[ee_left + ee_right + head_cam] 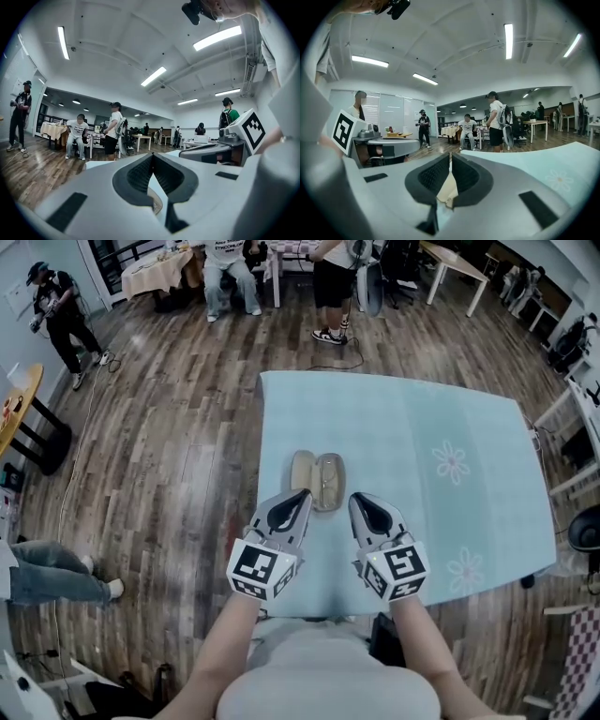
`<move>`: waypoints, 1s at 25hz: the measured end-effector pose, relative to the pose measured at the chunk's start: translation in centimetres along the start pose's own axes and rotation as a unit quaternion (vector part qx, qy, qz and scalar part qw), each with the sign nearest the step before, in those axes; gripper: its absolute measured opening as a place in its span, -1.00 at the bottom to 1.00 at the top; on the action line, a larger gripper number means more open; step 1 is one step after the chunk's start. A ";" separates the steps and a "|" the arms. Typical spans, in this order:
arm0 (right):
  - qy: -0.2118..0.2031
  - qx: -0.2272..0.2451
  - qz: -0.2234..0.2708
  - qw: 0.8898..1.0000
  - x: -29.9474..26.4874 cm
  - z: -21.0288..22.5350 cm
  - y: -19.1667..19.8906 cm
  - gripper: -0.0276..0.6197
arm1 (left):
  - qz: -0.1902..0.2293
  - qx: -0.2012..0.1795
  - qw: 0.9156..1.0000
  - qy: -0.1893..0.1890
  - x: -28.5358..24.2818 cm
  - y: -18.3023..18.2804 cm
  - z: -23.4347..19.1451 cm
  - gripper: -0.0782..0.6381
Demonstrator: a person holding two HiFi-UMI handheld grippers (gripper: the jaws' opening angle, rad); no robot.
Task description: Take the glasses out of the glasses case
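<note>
L forearm reaches fwd from the bottom of the head view, angled slightly inward. It carries the L gripper (304, 494), whose marker cube (262, 569) sits near the wrist. The gripper is tipped down toward the bench (422, 427), tips just short of the near edge of the glasses case (317, 481). In the left gripper view the L gripper (152, 158) has its jaws pressed together at the tips w/ nothing between them. The gap below the tips shows only blue cloth and a bit of the case rim (157, 204).

The glasses case lies open at mid-bench on the light blue cloth (375, 549), its two halves side by side. L half looks empty. R half seems to hold the glasses (329, 486), a thin frame too small to make out well. Neither gripper touches the case as far as the head view shows.

R gripper (356, 499) mirrors the L one. It is held by the R forearm, angled inward, w/ its cube (398, 570) at the wrist and its tips just beside the case's near R edge. In the right gripper view the R gripper (450, 157) has its jaws closed tip to tip and holding nothing. The cream case (447, 190) shows through the gap beneath them.

The 2 grippers sit near each other, roughly level, w/ bare cloth between.
</note>
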State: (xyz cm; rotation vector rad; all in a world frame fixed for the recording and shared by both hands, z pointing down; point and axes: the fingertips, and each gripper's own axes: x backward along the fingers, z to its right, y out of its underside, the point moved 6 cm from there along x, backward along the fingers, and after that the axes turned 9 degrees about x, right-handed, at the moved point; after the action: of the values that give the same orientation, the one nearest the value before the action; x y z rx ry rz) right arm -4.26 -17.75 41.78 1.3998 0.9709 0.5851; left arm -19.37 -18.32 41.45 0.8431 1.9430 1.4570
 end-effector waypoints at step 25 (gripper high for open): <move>0.072 -0.041 -0.140 0.987 -11.8 0.5 6.2 -0.72 | -0.043 0.046 0.997 0.034 -3.4 3.2 -6.6 -0.76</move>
State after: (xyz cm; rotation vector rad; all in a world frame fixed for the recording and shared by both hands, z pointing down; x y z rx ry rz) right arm -8.69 -27.03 50.33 1.1351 1.2227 0.5132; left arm -21.65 -24.31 46.41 0.7490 2.0844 1.3717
